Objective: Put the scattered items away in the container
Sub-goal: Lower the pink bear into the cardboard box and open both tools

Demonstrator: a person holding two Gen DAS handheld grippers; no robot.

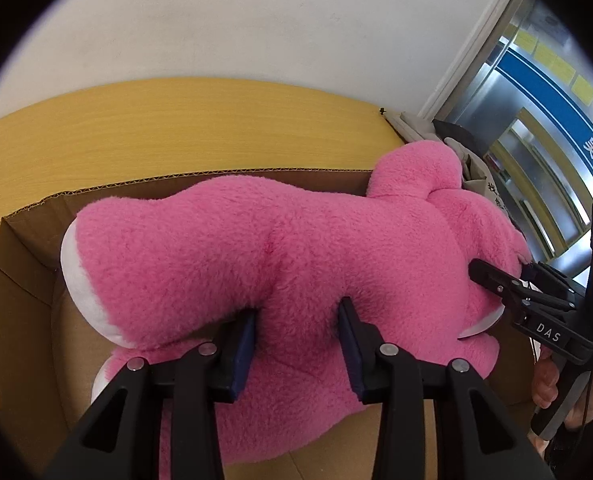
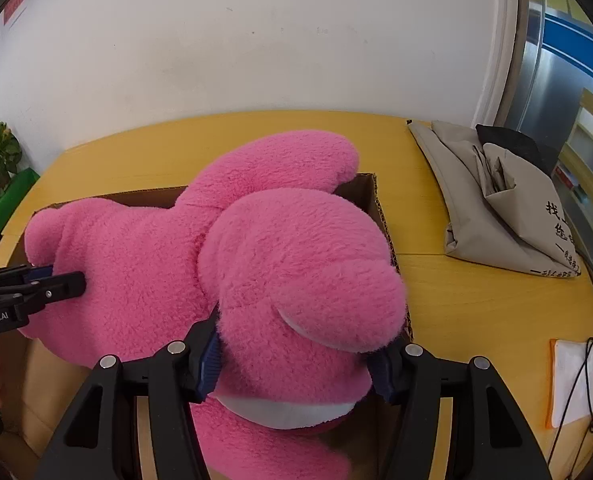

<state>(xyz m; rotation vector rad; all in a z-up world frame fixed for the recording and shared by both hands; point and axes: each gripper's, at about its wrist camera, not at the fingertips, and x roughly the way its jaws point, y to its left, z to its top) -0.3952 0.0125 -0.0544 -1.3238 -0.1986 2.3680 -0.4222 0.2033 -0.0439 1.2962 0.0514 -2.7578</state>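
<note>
Both grippers pinch the pink plush toy (image 1: 280, 248): left gripper (image 1: 300, 320) jaws at its middle, right gripper (image 2: 296, 356) jaws on its head, over the cardboard box (image 1: 24, 280) at twelve o'clock on the table (image 2: 456, 300).

Bright, even indoor light; both views are sharp, with soft shadows. Fisheye bending curves the yellow wooden table (image 2: 476, 300), and dark vignetting rims the corners.
</note>
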